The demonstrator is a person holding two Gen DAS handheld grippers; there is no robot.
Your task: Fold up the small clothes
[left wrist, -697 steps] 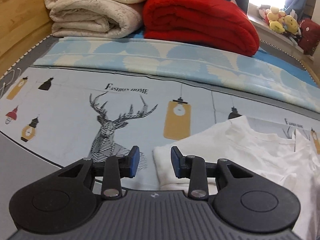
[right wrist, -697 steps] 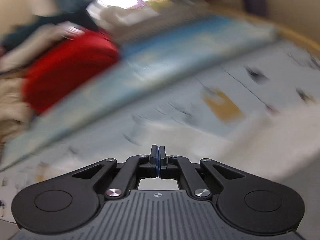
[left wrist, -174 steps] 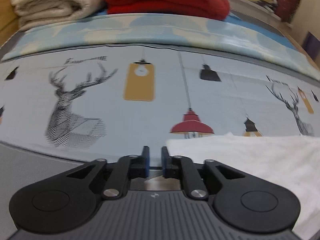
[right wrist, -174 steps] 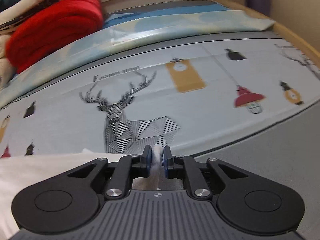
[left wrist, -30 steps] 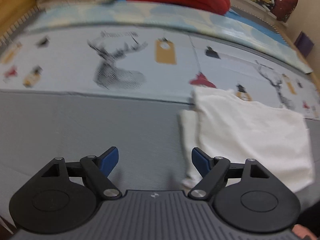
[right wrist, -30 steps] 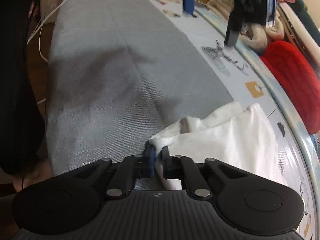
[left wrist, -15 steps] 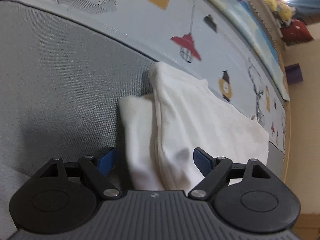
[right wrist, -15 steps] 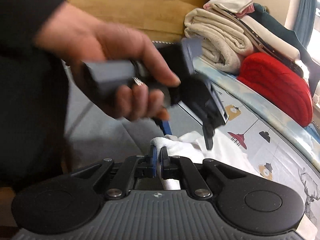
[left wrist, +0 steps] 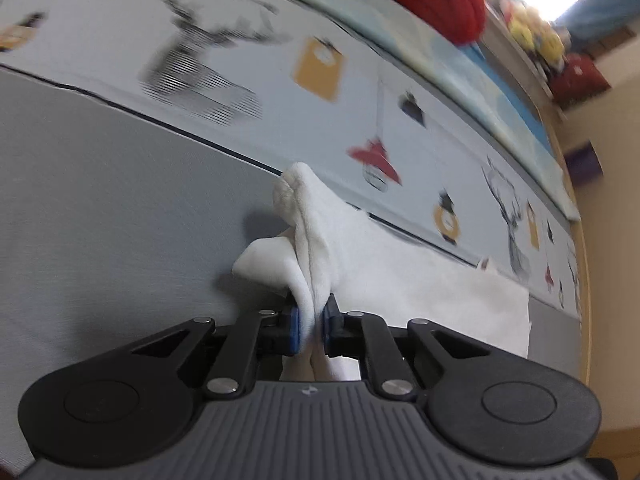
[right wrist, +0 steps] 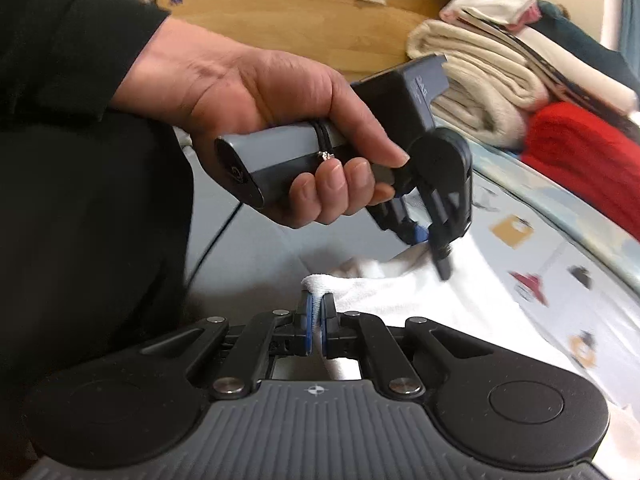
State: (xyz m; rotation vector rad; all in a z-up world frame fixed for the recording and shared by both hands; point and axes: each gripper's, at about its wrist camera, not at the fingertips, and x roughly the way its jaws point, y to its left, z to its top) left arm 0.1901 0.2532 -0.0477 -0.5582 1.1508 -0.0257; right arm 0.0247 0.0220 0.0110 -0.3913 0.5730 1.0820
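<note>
A small white garment (left wrist: 400, 288) lies part-folded on the bed, across the grey and the printed sheet. My left gripper (left wrist: 311, 324) is shut on a bunched fold at its near left edge, lifting it a little. My right gripper (right wrist: 316, 322) is shut on a corner of the same white garment (right wrist: 432, 300). In the right wrist view the person's hand holds the left gripper (right wrist: 430, 240), its fingers down on the cloth just beyond my right gripper.
A printed sheet (left wrist: 280, 60) with deer and lamps covers the far half of the bed, a grey sheet (left wrist: 100, 200) the near half. Folded cream blankets (right wrist: 480, 76) and a red blanket (right wrist: 584, 152) are stacked by the wooden headboard (right wrist: 300, 12). Stuffed toys (left wrist: 536, 36) sit on a ledge.
My left gripper was wide open over the garment's edge and has shut on the fold. My right gripper stays shut on its corner. The views have shifted slightly.
</note>
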